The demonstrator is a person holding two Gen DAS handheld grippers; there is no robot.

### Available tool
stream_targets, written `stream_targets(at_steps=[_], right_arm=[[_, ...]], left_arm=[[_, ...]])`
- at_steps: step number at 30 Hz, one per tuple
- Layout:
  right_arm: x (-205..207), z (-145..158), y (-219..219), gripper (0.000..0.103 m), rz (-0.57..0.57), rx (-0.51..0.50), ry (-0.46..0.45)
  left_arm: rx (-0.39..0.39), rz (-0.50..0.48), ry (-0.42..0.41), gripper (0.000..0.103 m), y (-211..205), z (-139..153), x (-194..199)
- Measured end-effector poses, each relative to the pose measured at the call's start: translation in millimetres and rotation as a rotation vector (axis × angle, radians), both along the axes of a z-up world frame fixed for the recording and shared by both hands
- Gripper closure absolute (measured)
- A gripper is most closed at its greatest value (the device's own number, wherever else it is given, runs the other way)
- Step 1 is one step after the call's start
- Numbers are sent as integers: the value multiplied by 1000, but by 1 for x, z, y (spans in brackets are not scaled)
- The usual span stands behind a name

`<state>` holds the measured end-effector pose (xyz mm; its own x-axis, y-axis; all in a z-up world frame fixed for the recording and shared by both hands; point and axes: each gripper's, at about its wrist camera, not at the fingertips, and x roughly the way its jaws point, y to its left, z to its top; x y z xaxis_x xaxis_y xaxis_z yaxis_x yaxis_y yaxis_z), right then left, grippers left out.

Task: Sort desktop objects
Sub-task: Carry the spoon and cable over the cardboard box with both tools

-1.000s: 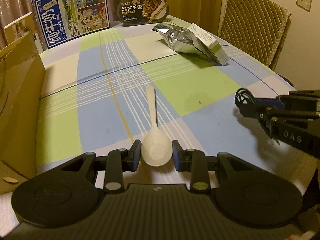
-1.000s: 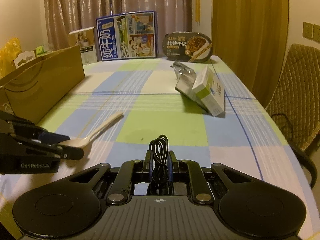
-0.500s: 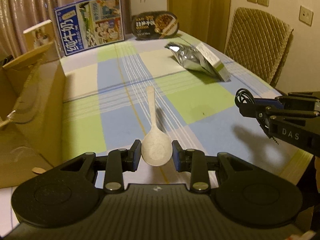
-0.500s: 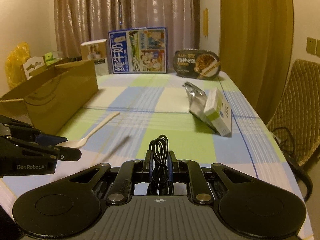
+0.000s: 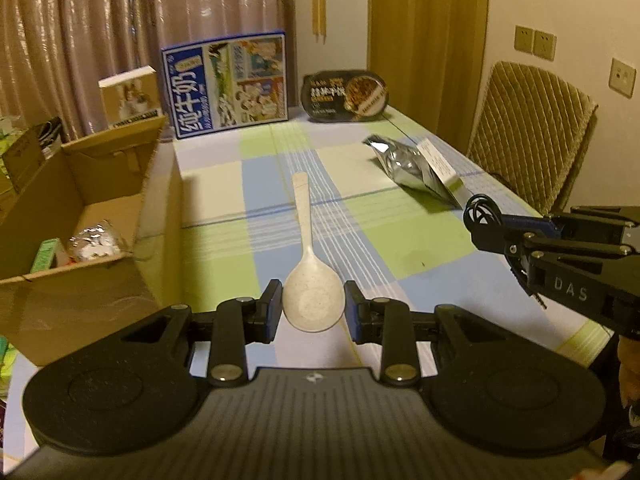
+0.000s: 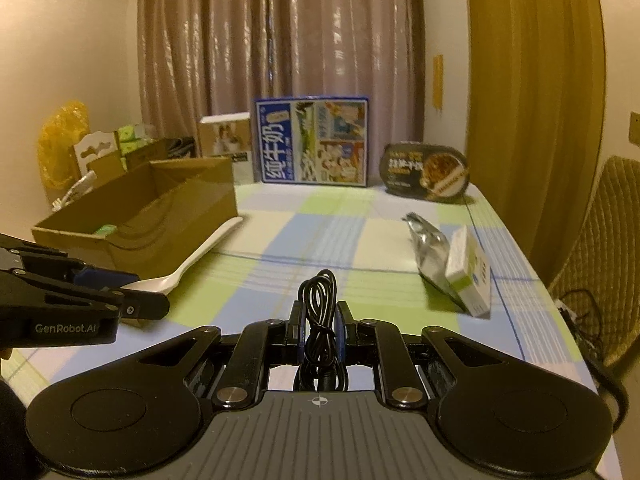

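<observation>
Left gripper (image 5: 313, 306) pinches spoon (image 5: 310, 280) bowl; right gripper (image 6: 320, 330) clamps cable (image 6: 320, 312). Carry level toward cardboard box (image 5: 104, 216), left of frame; release inside.

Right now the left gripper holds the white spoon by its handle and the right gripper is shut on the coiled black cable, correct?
Not quite. The left gripper holds the white spoon by its bowl, not its handle; the handle points away over the table, as the left wrist view shows. The right gripper is indeed shut on the coiled black cable.
</observation>
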<state>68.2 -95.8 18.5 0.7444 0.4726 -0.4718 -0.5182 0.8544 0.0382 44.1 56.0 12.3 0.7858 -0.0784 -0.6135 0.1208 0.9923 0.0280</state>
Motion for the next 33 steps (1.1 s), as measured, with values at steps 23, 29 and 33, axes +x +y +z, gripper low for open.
stream_targets(at_steps=[23,29,33], right_arm=[[-14,49,91,92,188,39,-85],[-9,61,121,92,234,69,-81],[0,69,142,92,254,93,-74]], left_arm=[[-18,192,-127,76,88,55,-39],[5,239,-145,76,119,62,-41],[11,281,-163,76,144,69,-37]])
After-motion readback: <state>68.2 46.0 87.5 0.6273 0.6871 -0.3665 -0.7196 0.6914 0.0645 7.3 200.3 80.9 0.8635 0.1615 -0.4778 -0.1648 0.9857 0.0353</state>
